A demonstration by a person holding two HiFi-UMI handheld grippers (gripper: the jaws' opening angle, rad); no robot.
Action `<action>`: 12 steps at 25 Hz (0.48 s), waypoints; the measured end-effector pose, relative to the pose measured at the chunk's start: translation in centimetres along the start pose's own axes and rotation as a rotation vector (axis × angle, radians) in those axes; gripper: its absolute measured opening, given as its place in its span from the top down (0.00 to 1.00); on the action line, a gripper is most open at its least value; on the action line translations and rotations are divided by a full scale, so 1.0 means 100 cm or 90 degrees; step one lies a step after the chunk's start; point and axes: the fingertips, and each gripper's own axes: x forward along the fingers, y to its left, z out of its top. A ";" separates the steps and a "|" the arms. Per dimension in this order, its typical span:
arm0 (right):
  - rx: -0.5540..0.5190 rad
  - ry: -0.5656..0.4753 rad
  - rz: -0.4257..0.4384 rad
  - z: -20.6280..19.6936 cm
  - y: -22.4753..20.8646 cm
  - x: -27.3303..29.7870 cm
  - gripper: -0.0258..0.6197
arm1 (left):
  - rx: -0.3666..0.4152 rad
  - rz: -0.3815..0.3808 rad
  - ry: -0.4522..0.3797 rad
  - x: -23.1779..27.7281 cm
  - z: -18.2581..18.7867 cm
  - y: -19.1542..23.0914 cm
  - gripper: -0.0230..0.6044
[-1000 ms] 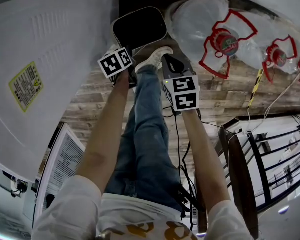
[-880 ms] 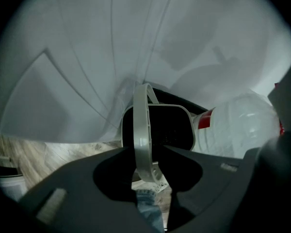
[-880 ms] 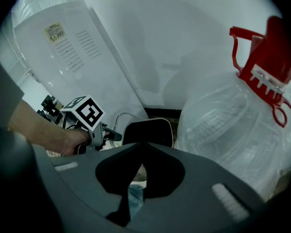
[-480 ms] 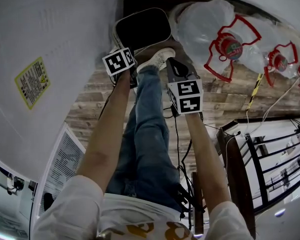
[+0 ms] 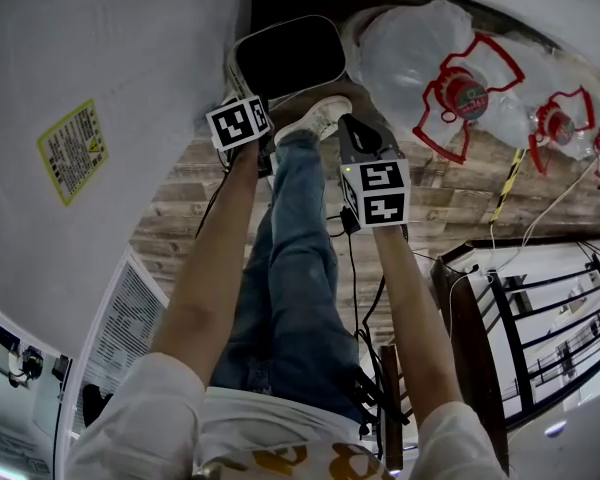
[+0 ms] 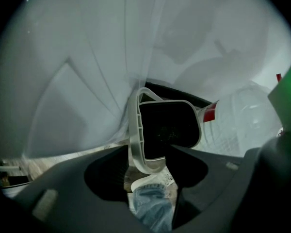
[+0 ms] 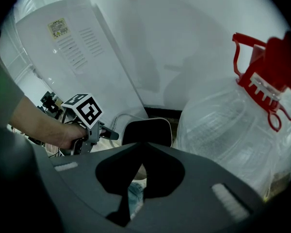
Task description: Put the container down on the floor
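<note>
1. Head view: almost nothing has shifted over the last second. The container (image 5: 285, 58) stays in the same spot just beyond the toe of the shoe (image 5: 315, 118). The left tool (image 5: 242, 118) stays at the container's near left corner, and the right tool (image 5: 350, 123) has only crept a little towards us. With the container this still, we judge it has already reached the floor (image 5: 450, 198). It sits at the floor's edge by the wall, between the white appliance (image 5: 110, 88) and the water bottle (image 5: 410, 53). What seems left is to let go and draw back.

2. Left gripper view: the jaws stand a narrow way apart with the corner of the container's (image 6: 167, 130) white rim between them. One jaw lies outside against the ribbed wall and the other reaches inside over the dark interior. Both sit close against the rim, so we take it as still gripped, not yet released.

3. Right gripper view: this tool's jaws meet at their tips and hold nothing. Only jeans show through the hollow behind the tips. The tool hangs beside the bottle, apart from the container (image 7: 148, 131). From here the left tool's (image 7: 114, 136) tip reaches the container's left edge.
</note>
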 end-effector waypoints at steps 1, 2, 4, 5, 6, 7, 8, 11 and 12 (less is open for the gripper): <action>-0.001 -0.001 -0.001 0.000 0.000 -0.001 0.91 | 0.004 -0.002 -0.004 -0.003 0.001 -0.002 0.59; -0.003 -0.002 -0.002 0.001 0.000 -0.002 0.91 | 0.007 -0.004 -0.010 -0.005 0.002 -0.004 0.59; -0.009 -0.003 -0.004 0.002 0.001 -0.006 0.91 | 0.014 -0.006 -0.023 -0.011 0.006 -0.008 0.60; -0.012 -0.005 -0.004 0.002 0.001 -0.007 0.91 | 0.018 -0.006 -0.030 -0.013 0.007 -0.009 0.60; -0.014 -0.007 -0.006 0.003 0.001 -0.009 0.91 | 0.022 -0.007 -0.036 -0.016 0.009 -0.011 0.60; -0.016 -0.011 -0.006 0.004 0.001 -0.011 0.91 | 0.023 -0.010 -0.042 -0.019 0.010 -0.013 0.61; -0.017 -0.015 -0.007 0.005 0.001 -0.012 0.91 | 0.023 -0.012 -0.049 -0.021 0.012 -0.014 0.60; -0.014 -0.033 -0.002 0.009 0.003 -0.019 0.91 | 0.030 -0.021 -0.071 -0.032 0.017 -0.020 0.63; -0.011 -0.039 0.001 0.010 0.004 -0.021 0.91 | 0.037 -0.022 -0.078 -0.036 0.018 -0.021 0.65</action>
